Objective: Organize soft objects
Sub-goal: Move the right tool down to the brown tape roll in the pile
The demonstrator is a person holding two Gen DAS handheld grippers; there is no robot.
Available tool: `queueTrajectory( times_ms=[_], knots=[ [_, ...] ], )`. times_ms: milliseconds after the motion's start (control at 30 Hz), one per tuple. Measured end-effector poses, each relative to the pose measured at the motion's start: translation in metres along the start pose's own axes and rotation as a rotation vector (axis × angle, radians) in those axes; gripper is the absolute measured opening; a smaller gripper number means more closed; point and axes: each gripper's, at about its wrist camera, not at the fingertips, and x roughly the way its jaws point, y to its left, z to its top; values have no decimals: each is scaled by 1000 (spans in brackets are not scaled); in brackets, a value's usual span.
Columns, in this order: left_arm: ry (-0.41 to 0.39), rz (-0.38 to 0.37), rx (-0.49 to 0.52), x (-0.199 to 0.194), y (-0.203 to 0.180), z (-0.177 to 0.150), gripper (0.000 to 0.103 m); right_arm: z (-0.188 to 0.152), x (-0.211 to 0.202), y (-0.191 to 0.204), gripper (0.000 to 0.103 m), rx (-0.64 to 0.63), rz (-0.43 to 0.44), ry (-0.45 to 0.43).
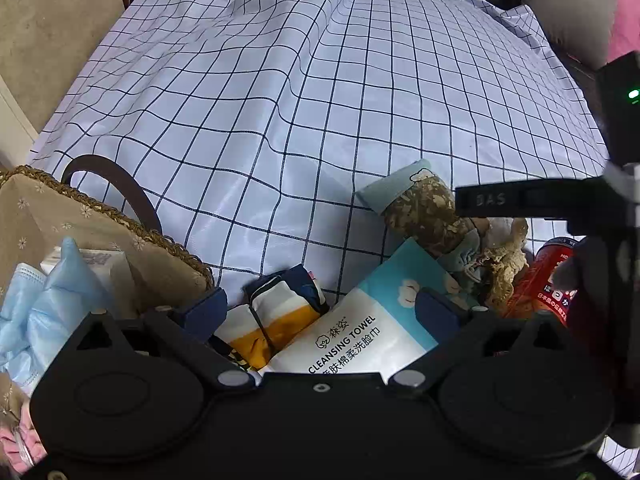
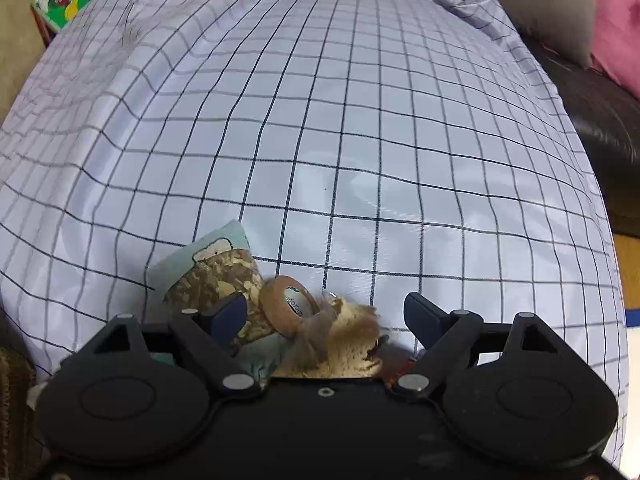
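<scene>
With both hand-held grippers, left (image 1: 320,304) and right (image 2: 324,316), spread wide and empty, the light, floppy white-and-blue plastic cleansing towel pack (image 1: 360,328) lies on the checked cloth-covered surface (image 1: 280,120), probably best pinched across its flat middle.

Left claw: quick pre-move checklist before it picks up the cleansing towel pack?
1. Left claw open: ok, both fingers spread.
2. Cleansing towel pack between the fingers: ok, though the folded pouch lies there too.
3. Basket has room: cannot tell, face masks already fill the visible part.
4. Right claw out of the way: not ok, its body juts in at the left view's right edge.
5. Right claw empty: ok, open over the tape roll.
</scene>
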Motion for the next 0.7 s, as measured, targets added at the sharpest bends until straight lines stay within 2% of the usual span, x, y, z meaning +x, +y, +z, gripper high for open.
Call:
queueTrajectory(
  times_ms=[133, 233, 433, 500, 567, 700],
  knots=[
    [6, -1, -6, 3, 0, 2, 97, -3, 10, 9, 85, -97, -53, -1],
    [11, -1, -3, 5, -1, 1, 97, -1, 13, 9, 85, -150, -111, -48],
    [15, 1, 5, 7, -4, 0, 97, 13, 11, -28, 84, -74, -234, -91],
    [14, 1, 6, 7, -4, 0, 97, 14, 8, -38, 84, -40, -219, -95],
    [12, 2, 5, 7, -5, 0, 97, 15, 4, -44, 84, -10, -167, -96],
    [15, 1, 0, 7, -5, 1, 97, 16, 7, -33, 84, -13, -71, -58]
  ],
)
